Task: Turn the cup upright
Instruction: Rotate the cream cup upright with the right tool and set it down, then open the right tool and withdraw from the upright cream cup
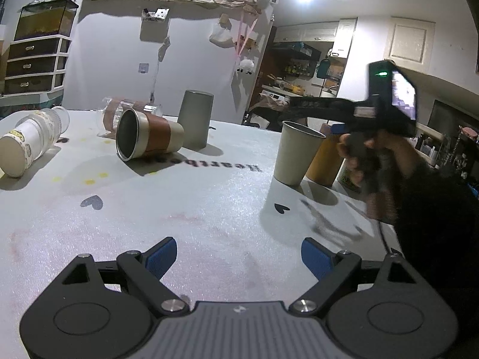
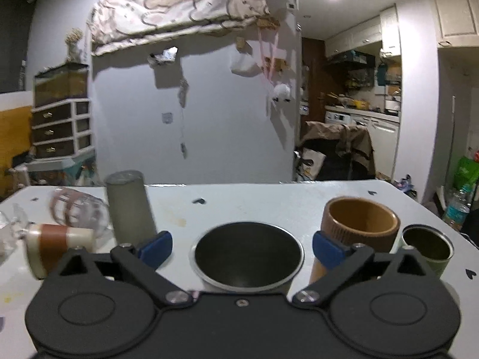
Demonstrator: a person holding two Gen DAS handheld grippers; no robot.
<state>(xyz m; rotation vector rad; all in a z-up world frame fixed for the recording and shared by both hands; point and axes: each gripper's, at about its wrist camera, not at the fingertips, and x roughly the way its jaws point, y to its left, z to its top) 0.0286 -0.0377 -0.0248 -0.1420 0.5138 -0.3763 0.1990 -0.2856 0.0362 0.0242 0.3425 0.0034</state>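
Note:
A steel cup with a brown band (image 1: pixel 149 136) lies on its side on the white table (image 1: pixel 209 209), mouth toward me; it also shows in the right wrist view (image 2: pixel 57 243). A grey cup (image 1: pixel 196 119) stands upside down behind it, seen also in the right wrist view (image 2: pixel 128 206). A beige cup (image 1: pixel 296 154) stands upright at right. My left gripper (image 1: pixel 238 258) is open and empty above the near table. My right gripper (image 2: pixel 242 248) is open, hovering over the upright beige cup's dark mouth (image 2: pixel 247 254), not touching it.
A white labelled jar (image 1: pixel 30 142) and a clear glass (image 1: pixel 119 113) lie on their sides at left. A tan ribbed cup (image 2: pixel 359 224) and a small green can (image 2: pixel 426 246) stand upright at right. The table's right edge is close.

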